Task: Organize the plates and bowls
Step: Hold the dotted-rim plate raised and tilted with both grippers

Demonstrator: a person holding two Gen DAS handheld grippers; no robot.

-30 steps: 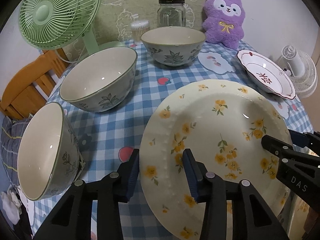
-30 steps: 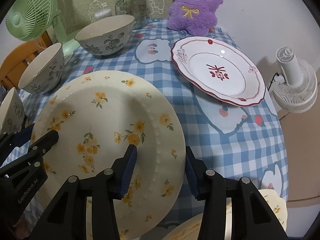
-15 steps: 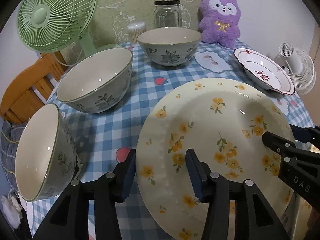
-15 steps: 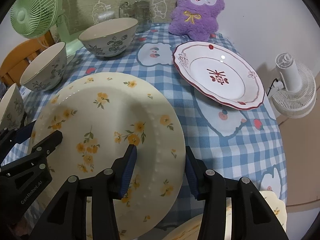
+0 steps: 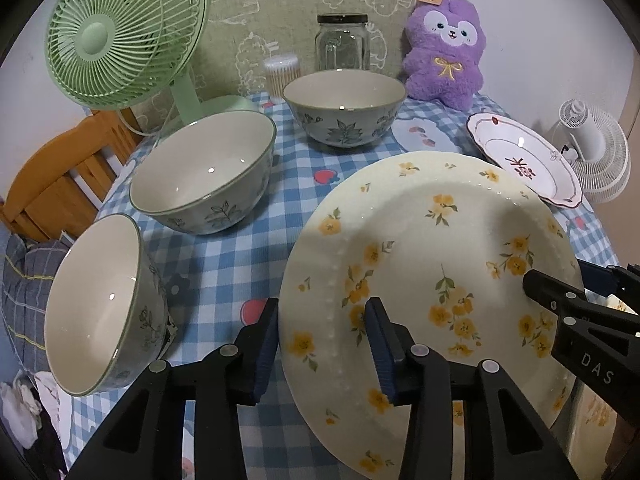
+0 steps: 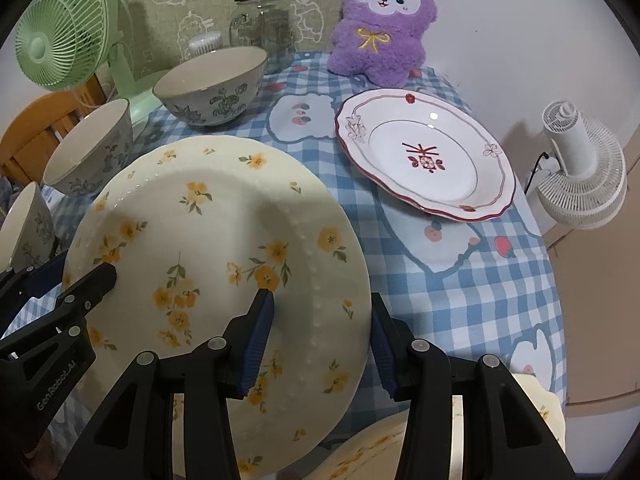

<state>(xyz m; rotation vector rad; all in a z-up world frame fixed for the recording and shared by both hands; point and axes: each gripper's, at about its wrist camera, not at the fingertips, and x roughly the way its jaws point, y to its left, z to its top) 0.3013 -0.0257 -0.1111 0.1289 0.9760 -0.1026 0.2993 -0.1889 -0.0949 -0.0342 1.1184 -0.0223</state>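
Yellow-flowered plate (image 5: 432,256) tilted, face up-left

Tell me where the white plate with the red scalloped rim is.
The white plate with the red scalloped rim lies on the checked tablecloth, right side, between purple plush toy and white fan.

Right hand-held gripper (image 6: 321,303), clamped (angled down)

Soft indoor light, sharp focus, heavy fisheye bending

Black vignette is rounding every corner; a soft shadow is falling across the yellow-flowered plate (image 5: 432,248) mid-frame, small glints are shining on the red-trimmed plate (image 6: 430,120), and edges are curving strongly outward.
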